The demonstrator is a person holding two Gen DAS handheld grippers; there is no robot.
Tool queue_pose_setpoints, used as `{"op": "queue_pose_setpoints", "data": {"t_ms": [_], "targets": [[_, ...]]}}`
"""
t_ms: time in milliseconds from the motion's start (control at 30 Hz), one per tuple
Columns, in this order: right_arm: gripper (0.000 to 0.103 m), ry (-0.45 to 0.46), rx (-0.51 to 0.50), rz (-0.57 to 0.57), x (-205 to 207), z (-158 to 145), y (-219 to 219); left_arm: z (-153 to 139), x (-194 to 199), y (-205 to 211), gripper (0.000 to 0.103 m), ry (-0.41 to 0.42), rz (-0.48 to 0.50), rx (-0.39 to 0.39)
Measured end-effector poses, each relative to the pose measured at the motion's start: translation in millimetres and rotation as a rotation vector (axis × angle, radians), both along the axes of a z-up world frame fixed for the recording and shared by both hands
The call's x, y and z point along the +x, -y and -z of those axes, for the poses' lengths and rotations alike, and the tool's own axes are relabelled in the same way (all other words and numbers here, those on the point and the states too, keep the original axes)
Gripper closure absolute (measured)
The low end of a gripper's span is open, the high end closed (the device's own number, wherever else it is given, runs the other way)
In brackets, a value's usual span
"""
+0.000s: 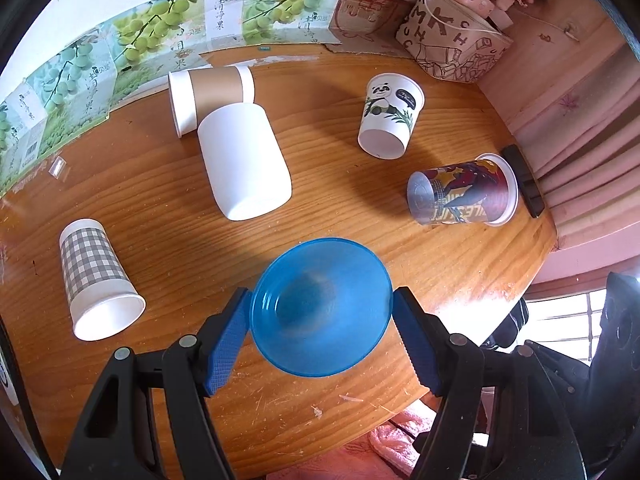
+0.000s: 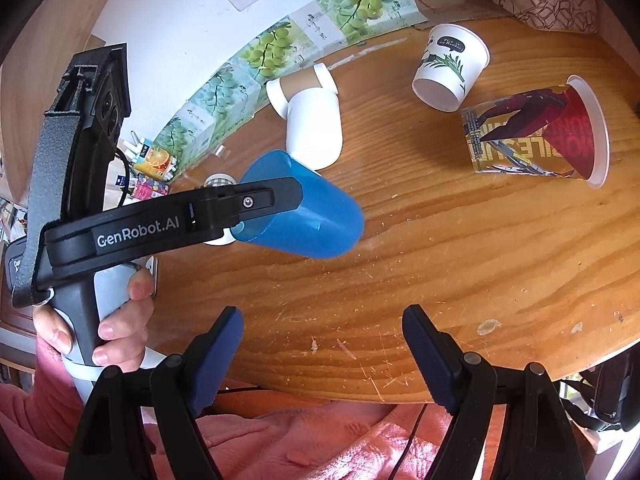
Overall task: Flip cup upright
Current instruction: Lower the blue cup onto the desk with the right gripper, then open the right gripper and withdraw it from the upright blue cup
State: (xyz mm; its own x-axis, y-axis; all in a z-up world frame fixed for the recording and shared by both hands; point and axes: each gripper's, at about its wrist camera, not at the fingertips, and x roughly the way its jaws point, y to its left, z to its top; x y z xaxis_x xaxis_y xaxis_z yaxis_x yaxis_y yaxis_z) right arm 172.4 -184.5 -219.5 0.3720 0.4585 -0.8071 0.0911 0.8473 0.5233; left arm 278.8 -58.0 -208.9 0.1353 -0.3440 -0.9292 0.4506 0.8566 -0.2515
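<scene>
A round wooden desk [image 1: 360, 240] sits against a white wall lined with grape-print cartons [image 1: 152, 32], and it's littered with cups. Left tongs [image 1: 320, 320] are clamped on the blue cup [image 1: 320, 304], both blue pads pressed to its sides near the rim. From the left wrist view we look straight into its open mouth. From the right wrist view the blue cup [image 2: 304, 208] is held tilted above the desk, base pointing out toward the centre, mouth back toward the left tongs [image 2: 256, 204]. The left hand [image 2: 116, 320] grips the handle below.

Right tongs [image 2: 322, 344] hang spread wide over the near desk edge, nothing between them.

On the desk, a white cup [image 1: 244, 164] lies on its side, touching a brown-banded cup [image 1: 208, 96] behind it. A checked cup [image 1: 96, 280] lies to the left. A panda cup [image 1: 390, 116] is tipped over farther right, and a comic-print cup [image 1: 464, 194] lies near the right edge.
</scene>
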Motion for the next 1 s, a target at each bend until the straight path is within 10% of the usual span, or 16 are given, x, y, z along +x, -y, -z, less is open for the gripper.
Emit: {"op": "queue_pose_setpoints", "data": {"t_ms": [533, 1000], "targets": [[0.020, 0.083, -0.038, -0.003, -43, -16, -34, -49, -38, -67, 0.016, 0.153, -0.122, -0.213], [0.015, 0.366, -0.169, -0.015, -66, -74, -41, -107, -111, -138, 0.013, 0.414, -0.408, -0.182]]}}
